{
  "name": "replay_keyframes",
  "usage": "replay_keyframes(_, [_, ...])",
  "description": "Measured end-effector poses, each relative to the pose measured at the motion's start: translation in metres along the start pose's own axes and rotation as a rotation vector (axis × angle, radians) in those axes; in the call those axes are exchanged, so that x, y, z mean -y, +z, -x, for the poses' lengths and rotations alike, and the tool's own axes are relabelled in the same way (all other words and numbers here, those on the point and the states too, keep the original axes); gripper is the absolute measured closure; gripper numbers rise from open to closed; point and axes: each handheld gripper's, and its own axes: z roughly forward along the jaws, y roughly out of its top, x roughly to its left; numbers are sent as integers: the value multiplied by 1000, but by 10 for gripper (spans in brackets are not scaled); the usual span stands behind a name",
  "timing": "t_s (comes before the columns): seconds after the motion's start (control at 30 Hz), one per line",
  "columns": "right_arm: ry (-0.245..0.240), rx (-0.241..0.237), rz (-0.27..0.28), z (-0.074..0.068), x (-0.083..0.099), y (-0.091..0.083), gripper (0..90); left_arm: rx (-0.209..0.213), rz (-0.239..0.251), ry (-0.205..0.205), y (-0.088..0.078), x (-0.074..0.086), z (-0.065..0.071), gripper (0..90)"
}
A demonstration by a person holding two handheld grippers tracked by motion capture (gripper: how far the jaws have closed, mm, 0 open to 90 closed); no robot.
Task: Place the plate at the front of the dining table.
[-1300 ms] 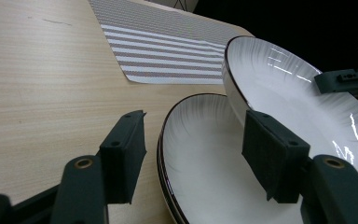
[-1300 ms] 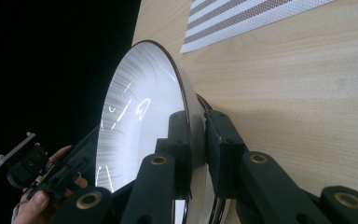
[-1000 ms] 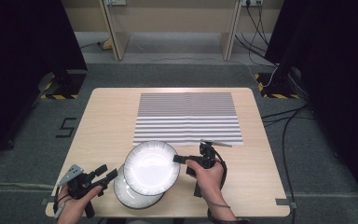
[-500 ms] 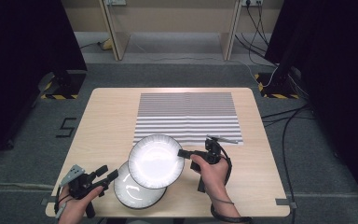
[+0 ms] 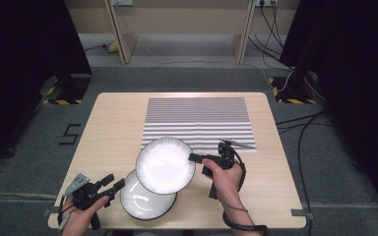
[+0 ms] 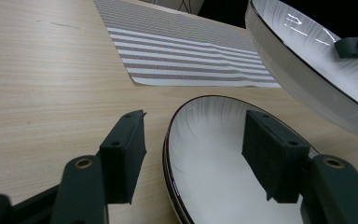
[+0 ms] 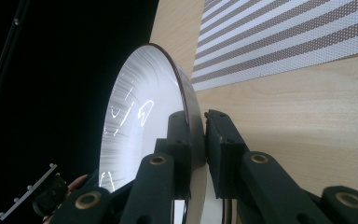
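1. Upper plate: white with a dark rim, lifted and tilted above the worktop, partly over the lower plate; right tool clenched on its rim.
2. Lower plate: lies flat on the worktop near the front edge.
3. Left tool: jaws spread, straddling the lower plate's rim, gripping nothing.
4. Striped mat: flat, behind the plates.

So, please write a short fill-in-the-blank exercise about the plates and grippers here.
1. The right gripper is shut on the rim of the lifted ____.
2. The second plate lies flat on the ____.
3. The left gripper has its fingers ____, one each side of that plate's rim.
4. The placemat has a ____ pattern.

Missing words: plate; table; open; striped
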Motion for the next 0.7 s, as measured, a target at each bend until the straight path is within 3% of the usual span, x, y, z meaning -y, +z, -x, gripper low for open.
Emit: replay_keyframes(0.7, [40, 0, 63, 7, -23, -13, 802, 6, -6, 1, 2, 2, 2, 388])
